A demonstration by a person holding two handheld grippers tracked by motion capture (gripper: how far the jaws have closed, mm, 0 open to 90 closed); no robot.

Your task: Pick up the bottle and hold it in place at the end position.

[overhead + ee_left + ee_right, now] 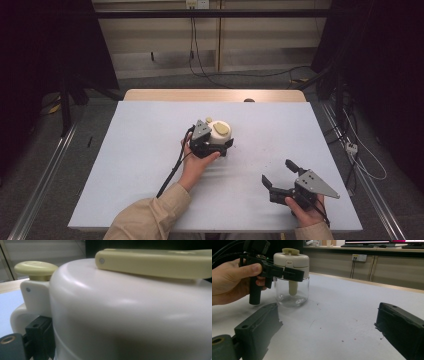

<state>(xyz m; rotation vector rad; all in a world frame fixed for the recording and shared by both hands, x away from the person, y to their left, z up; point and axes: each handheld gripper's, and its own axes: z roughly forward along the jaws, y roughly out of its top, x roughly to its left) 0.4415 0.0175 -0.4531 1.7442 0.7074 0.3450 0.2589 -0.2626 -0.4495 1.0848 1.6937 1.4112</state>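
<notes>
Right gripper view shows the chopper jar (291, 277) upright mid-counter (342, 315): clear glass bowl below, cream plastic lid with a yellow handle on top. Glass looks heavy, slick and breakable, so the lid's rim is the safer hold. The left claw (287, 272) is clamped around that lid, seemingly firmly. The right claw (280, 176) rests near the front edge, spread wide and holding nothing.

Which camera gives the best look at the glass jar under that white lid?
The right gripper view: the clear glass jar stands side-on, with the left gripper at its white lid. The high view shows the lid from above. The left gripper view shows a close-up of the lid.
</notes>
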